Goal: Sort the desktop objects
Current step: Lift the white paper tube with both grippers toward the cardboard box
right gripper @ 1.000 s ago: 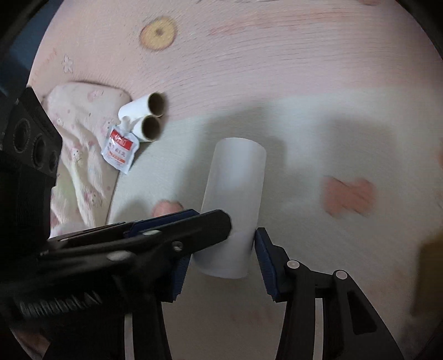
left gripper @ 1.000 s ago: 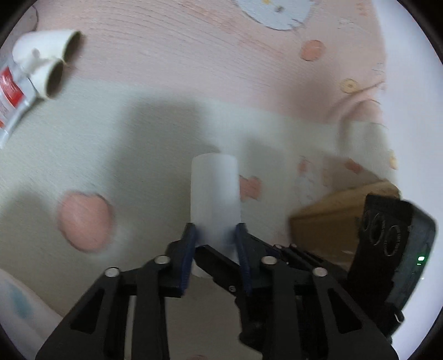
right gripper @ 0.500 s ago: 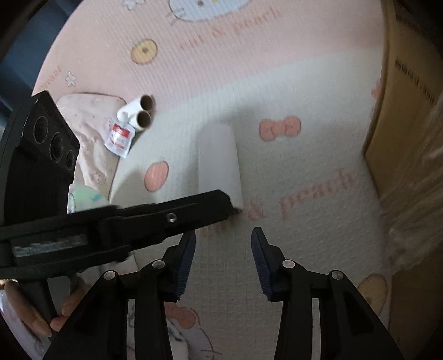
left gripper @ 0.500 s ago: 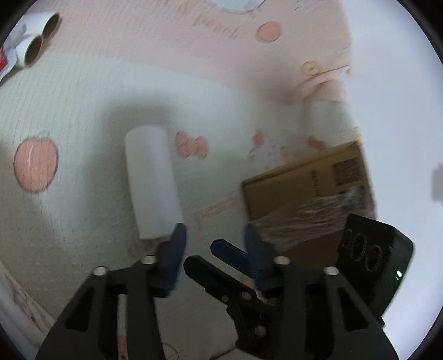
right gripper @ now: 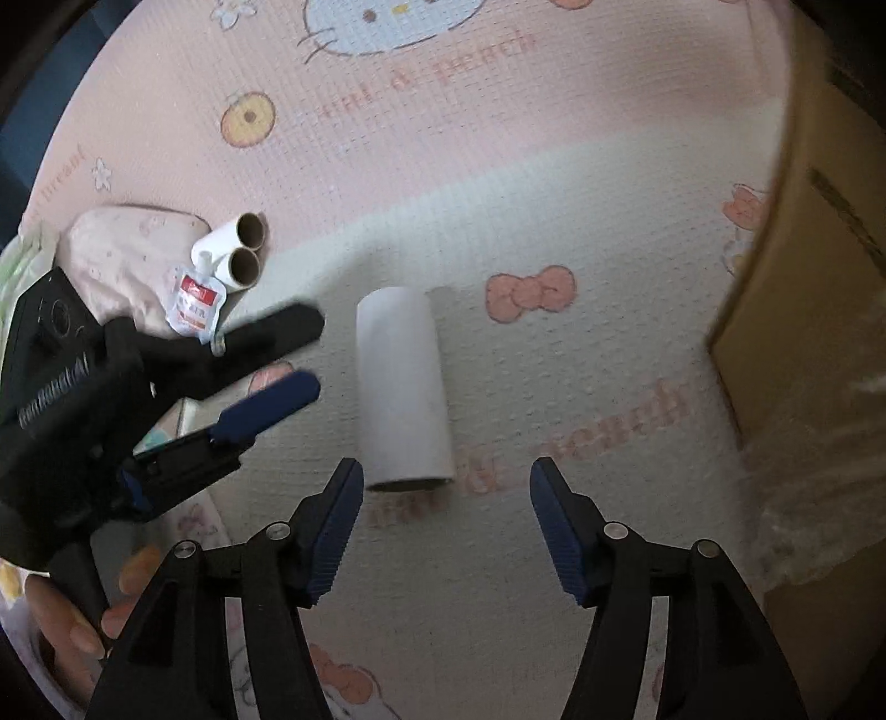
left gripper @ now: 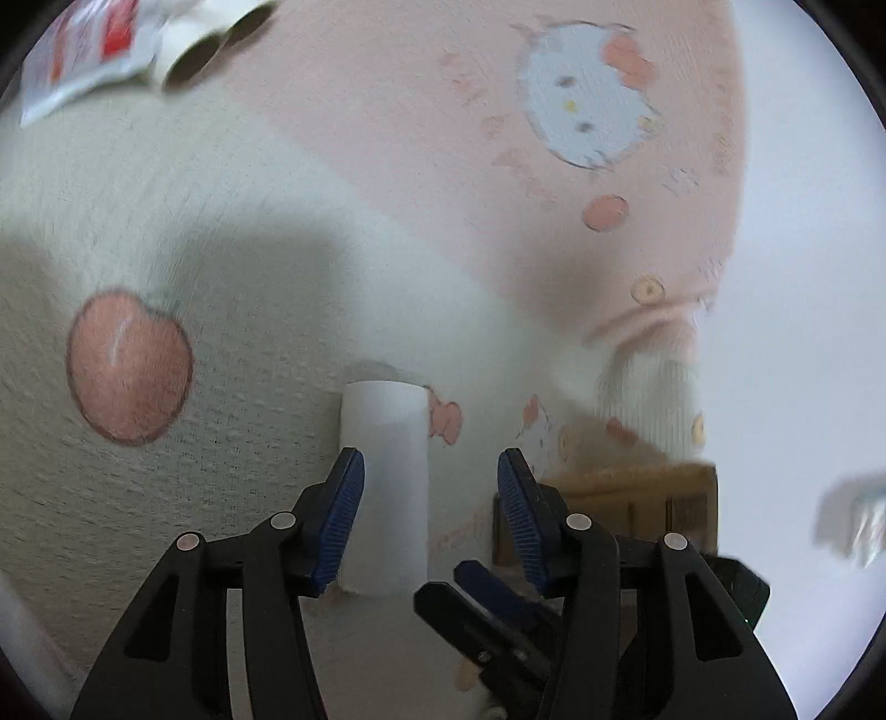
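Observation:
A white paper roll (right gripper: 401, 385) lies on its side on the patterned mat, free of both grippers. In the left wrist view the roll (left gripper: 385, 487) lies just ahead of my open left gripper (left gripper: 429, 498), nearer its left finger. My right gripper (right gripper: 446, 520) is open and empty, just short of the roll's near end. The left gripper (right gripper: 277, 360) shows open in the right wrist view, to the left of the roll. Two small white tubes (right gripper: 238, 252) and a red-and-white sachet (right gripper: 194, 299) lie at the far left; they also show blurred in the left wrist view (left gripper: 138, 50).
A cardboard box (right gripper: 819, 310) with clear plastic wrap stands at the right; it also shows in the left wrist view (left gripper: 626, 498). A pink patterned cloth (right gripper: 116, 255) lies at the left by the tubes. A hand (right gripper: 72, 615) holds the left gripper.
Both grippers let go of the white roll and opened wide. The roll now lies on the mat, and both grippers have drawn back from it.

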A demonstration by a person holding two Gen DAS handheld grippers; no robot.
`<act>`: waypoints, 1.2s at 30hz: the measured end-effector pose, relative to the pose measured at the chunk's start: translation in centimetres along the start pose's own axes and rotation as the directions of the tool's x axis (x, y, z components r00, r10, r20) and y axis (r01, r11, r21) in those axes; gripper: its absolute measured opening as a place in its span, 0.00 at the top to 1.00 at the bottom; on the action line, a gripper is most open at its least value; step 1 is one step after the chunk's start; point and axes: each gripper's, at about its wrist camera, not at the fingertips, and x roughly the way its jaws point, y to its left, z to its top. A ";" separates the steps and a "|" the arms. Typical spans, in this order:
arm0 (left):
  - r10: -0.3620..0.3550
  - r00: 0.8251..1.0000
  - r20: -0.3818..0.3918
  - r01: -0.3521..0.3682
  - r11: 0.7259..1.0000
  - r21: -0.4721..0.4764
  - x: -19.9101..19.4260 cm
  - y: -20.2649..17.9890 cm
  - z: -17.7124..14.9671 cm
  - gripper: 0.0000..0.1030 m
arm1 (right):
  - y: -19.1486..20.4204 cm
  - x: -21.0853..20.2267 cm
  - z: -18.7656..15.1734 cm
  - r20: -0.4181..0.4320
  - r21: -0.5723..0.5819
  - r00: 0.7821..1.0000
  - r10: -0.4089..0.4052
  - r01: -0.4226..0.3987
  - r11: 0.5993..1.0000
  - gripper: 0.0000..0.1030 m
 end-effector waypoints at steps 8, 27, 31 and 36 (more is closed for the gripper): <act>0.007 0.998 -0.062 -0.007 1.000 -0.010 1.5 0.5 -0.1 0.50 | 1.4 2.3 1.5 -0.028 -0.043 0.999 0.019 -0.020 0.999 0.41; -0.018 0.994 -0.105 0.028 0.995 0.091 2.4 -1.7 -1.1 0.58 | 1.5 2.5 1.3 -0.043 -0.103 0.999 0.021 -0.026 0.994 0.59; -0.042 0.995 -0.089 0.057 0.985 0.166 0.4 -3.9 -1.9 0.58 | 2.2 0.1 0.9 0.002 -0.146 1.000 -0.006 0.007 0.989 0.59; -0.041 0.998 -0.046 0.052 0.959 0.278 -2.3 -7.7 -3.0 0.58 | 3.4 -3.6 0.7 0.077 -0.182 0.997 0.003 0.011 0.983 0.59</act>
